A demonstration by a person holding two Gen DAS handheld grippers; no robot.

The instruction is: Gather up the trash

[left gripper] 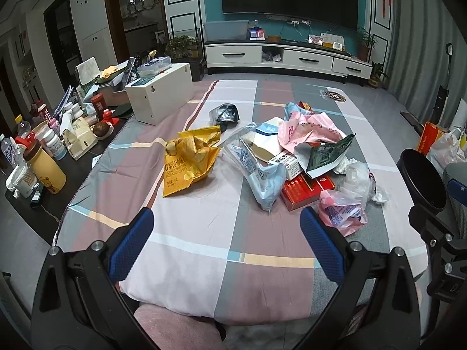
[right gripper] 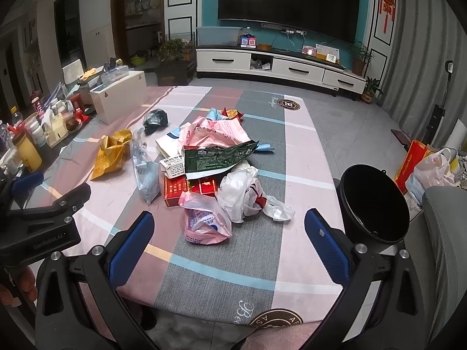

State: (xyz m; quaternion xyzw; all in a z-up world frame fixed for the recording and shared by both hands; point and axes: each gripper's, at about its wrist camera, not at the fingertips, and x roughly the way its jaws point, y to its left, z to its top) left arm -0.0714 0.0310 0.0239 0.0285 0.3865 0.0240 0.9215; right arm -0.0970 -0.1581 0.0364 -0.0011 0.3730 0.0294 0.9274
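Near your edge of the checked-cloth table (left gripper: 204,250), bare cloth lies before the crumpled wrapper pile (right gripper: 210,169).
Your left gripper (left gripper: 226,239) and right gripper (right gripper: 229,242) hover tilted downward, jaws wide apart, empty; round black bin (right gripper: 376,204) beside the table's right edge.

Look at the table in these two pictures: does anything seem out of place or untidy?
Yes. Litter is heaped loose on the checked cloth: a torn yellow chip bag, a dark green wrapper, pink plastic bags and a red carton. The black bin alongside looks empty.
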